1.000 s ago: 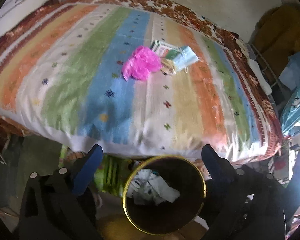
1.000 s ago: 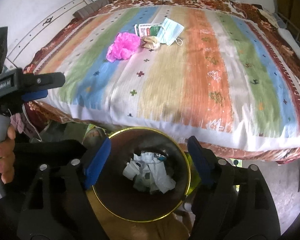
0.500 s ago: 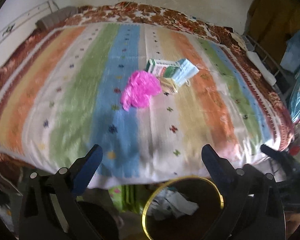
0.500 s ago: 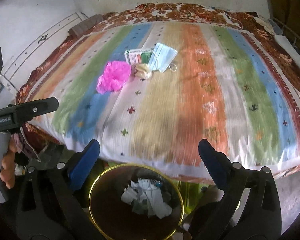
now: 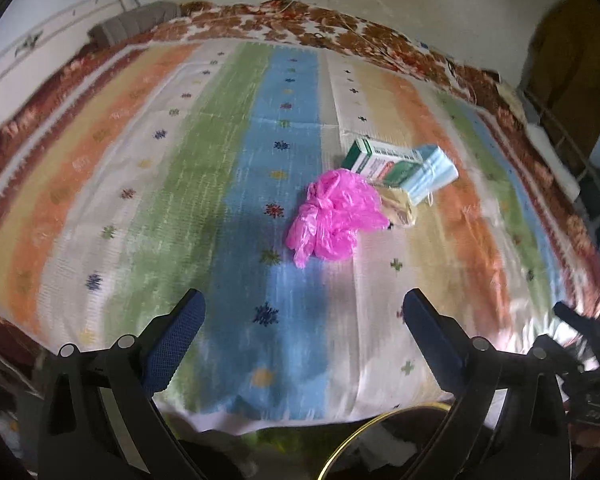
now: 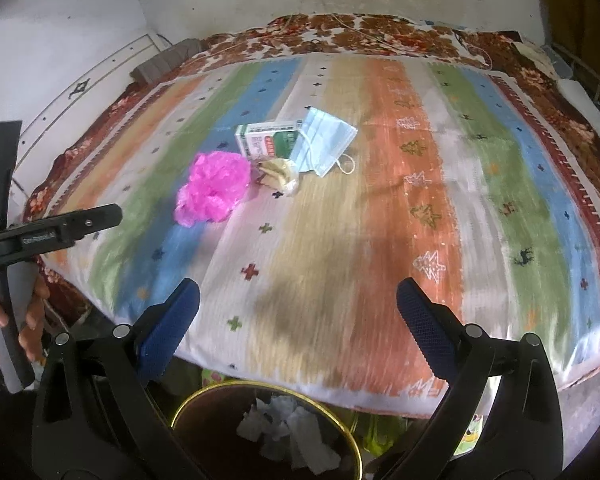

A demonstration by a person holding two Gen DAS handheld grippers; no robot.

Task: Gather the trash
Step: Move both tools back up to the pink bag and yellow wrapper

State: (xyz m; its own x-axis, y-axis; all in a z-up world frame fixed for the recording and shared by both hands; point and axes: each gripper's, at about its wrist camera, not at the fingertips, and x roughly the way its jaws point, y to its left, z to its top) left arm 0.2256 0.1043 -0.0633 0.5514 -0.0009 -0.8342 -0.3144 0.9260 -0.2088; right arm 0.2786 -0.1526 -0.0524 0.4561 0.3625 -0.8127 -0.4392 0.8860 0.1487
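Both grippers have swung up from over the bin (image 6: 266, 436) toward the striped bedspread (image 6: 380, 220). The left gripper (image 5: 302, 334) and right gripper (image 6: 298, 320) are spread wide, empty. The trash, a pink bag (image 5: 334, 216), box (image 5: 380, 160) and mask (image 5: 430, 174), lies at one o'clock from the left, still uncollected.

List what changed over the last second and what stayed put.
Both grippers, the left gripper and right gripper, advanced from above the bin out over the bed, toward the trash; the bin slid to the bottom edge of both views. Nothing was grasped. The pink bag, box and mask lie unmoved.
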